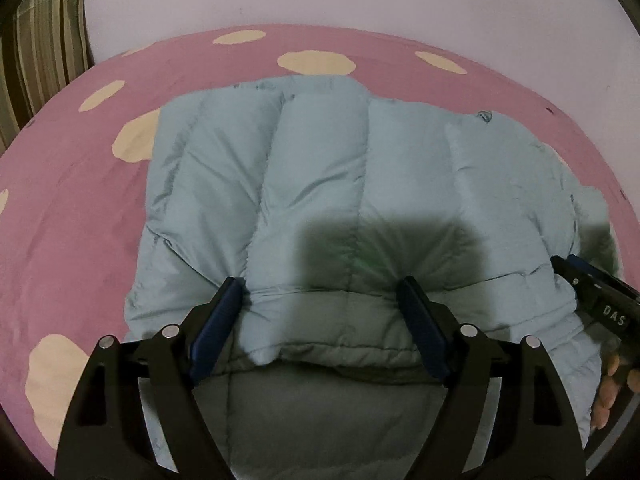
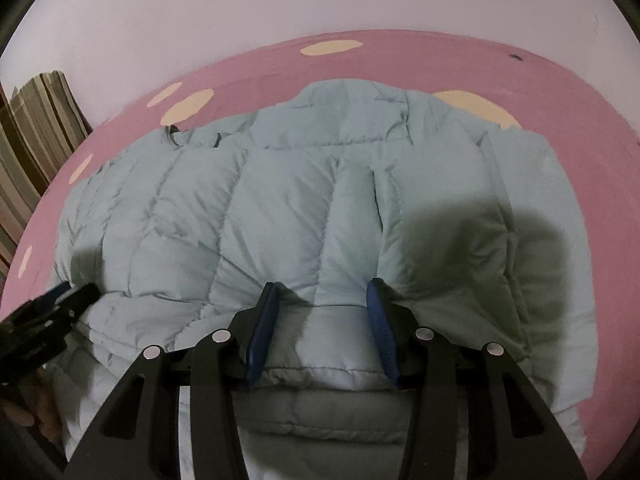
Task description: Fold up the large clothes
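A pale blue quilted puffer jacket (image 1: 312, 168) lies folded on a pink bed sheet (image 1: 80, 220). My left gripper (image 1: 320, 304) points down at the near folded edge. Its jaws stand wide, the puffy fold bulges between them, and its blue pads (image 1: 218, 320) rest against the fabric without pinching it. In the right wrist view, my right gripper (image 2: 320, 292) is shut on a bunched ridge of the jacket (image 2: 280, 208) at the same near edge, with creases running out from its pads (image 2: 380, 320). Each gripper shows at the edge of the other's view: the right one (image 1: 572, 268), the left one (image 2: 68, 292).
The pink sheet (image 2: 580, 140) has cream spots and reaches past the jacket on all far sides. A striped curtain (image 1: 44, 52) hangs at the far left against a plain pale wall (image 1: 360, 0). A person's fingers (image 1: 608, 384) hold the right gripper's handle.
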